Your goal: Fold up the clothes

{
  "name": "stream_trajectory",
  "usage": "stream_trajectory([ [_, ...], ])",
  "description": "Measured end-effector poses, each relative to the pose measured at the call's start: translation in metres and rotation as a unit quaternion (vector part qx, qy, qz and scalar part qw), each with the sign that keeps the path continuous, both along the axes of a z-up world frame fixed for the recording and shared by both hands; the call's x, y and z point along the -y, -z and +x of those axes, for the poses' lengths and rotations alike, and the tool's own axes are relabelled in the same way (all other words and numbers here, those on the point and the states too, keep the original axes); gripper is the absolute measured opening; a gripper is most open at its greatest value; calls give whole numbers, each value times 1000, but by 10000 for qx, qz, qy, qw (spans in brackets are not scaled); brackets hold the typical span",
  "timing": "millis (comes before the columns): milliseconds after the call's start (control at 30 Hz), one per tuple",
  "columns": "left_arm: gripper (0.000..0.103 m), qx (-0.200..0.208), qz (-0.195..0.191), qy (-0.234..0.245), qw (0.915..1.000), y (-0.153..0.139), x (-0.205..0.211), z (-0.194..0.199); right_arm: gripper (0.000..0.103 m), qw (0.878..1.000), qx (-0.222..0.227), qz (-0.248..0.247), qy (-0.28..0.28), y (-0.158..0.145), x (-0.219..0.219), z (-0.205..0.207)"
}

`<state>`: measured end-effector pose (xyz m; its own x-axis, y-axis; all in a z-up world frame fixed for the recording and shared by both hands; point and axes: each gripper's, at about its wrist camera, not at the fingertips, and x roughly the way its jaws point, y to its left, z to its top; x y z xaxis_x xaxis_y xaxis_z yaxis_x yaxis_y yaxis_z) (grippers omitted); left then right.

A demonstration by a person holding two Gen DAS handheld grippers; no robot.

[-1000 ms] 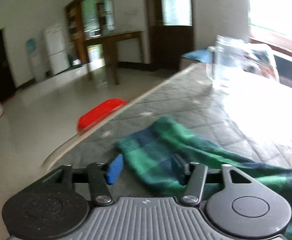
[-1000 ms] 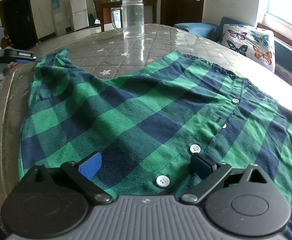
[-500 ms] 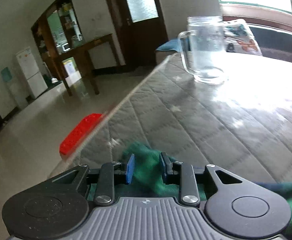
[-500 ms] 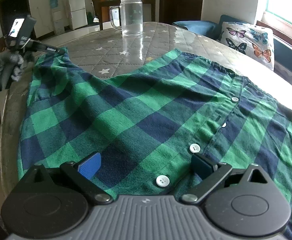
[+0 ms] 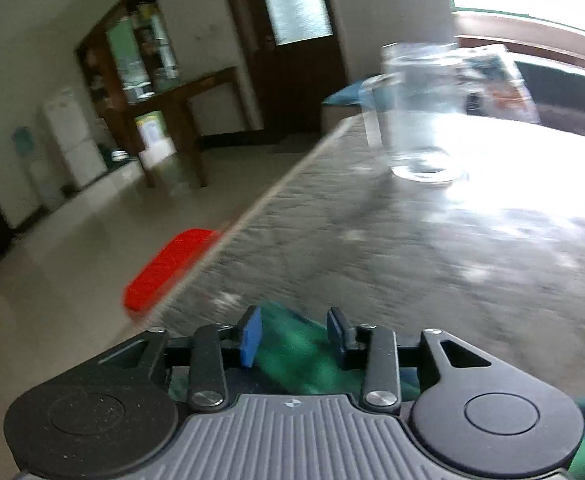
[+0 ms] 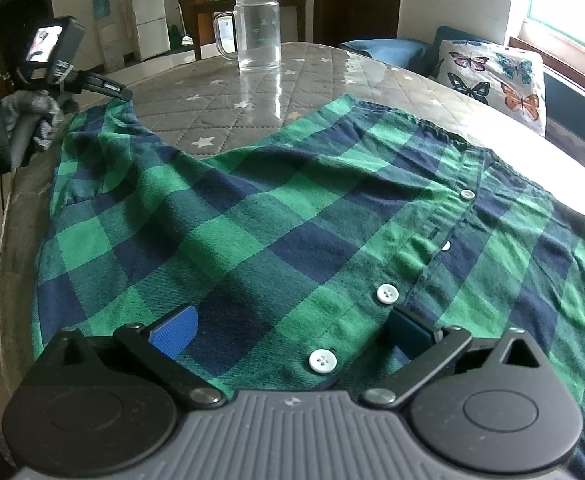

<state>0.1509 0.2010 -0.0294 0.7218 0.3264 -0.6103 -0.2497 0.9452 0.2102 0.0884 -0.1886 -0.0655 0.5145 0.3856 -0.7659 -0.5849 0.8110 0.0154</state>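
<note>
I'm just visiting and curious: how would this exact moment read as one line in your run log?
task: fold clothes | left gripper: jaws around plaid shirt corner, gap visible | right gripper: open over button placket | glass jar: upright beyond shirt | fold: not yet

One green-and-navy plaid button-up shirt [image 6: 292, 216] lies ahead of the right fingers, with four white buttons [image 6: 387, 293] visible along its placket. Beyond it stands one clear glass mug with a handle [image 6: 257, 32]. One white butterfly-print cushion [image 6: 492, 76] sits off to the right.

My right tool [image 6: 292, 330] has a ribbed grey housing, black round-capped linkages, silver screws and blue pads [image 6: 174, 332].
</note>
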Motion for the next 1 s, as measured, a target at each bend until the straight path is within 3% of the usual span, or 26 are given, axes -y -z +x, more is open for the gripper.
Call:
stream_trajectory([
  [167,43,73,-295,816,9962,-8,47,-40,103,9999,86,-85,-39,-3,-6,-1],
  [333,46,114,-519,1675,9844,-6,96,-72,103,9996,204,-113,-137,-8,-15,-2],
  [433,47,11,-406,1910,9808,7,118,-84,103,9994,268,-113,-197,-11,-22,-1],
  [600,47,28,-515,1893,9806,15,116,-102,103,9987,377,-132,-326,-17,-35,2],
  [1000,48,-86,-805,1407,9867,12,67,-149,103,9968,403,-81,-683,-13,-95,16],
])
